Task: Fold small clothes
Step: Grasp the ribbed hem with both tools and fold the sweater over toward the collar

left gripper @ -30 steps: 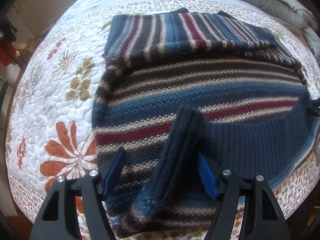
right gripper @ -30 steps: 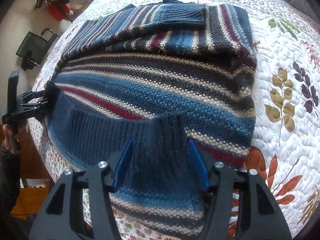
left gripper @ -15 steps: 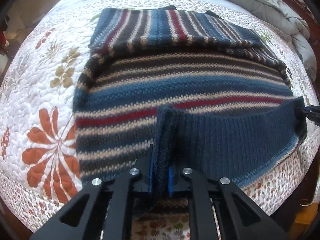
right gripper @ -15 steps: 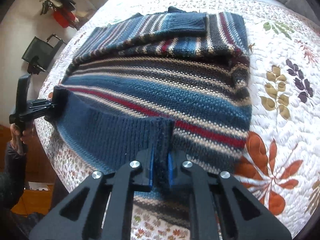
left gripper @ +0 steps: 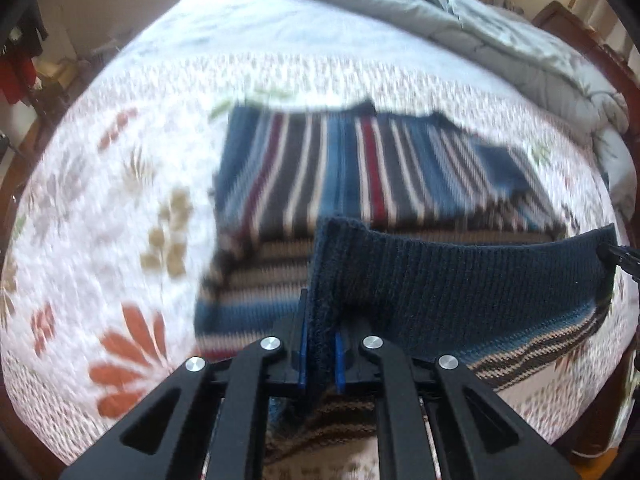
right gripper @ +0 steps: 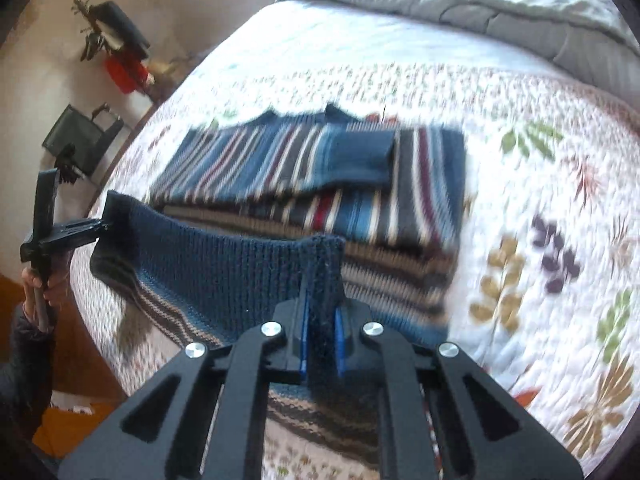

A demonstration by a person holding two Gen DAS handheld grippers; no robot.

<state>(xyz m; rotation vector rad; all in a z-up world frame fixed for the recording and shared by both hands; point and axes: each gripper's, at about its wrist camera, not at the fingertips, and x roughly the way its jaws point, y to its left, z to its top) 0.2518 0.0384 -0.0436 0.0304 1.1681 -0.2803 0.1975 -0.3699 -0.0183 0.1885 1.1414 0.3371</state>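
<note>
Blue, red and cream striped knitted sweater is spread on the floral quilted bed, ribbed navy hem lifted. Left gripper and right gripper jaws are clamped on opposite hem corners. Knit is judged thick, soft, saggy, stretchy; corner holds are best.

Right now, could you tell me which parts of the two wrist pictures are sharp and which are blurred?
Left wrist view: the left gripper and the ribbed hem of the sweater that it clamps are sharp; the quilt is streaked by motion blur, and the fisheye bows the bed. Right wrist view: the right gripper is crisp, while the folded stripes and floral print smear; the grey duvet looks pale in bright light.
</note>
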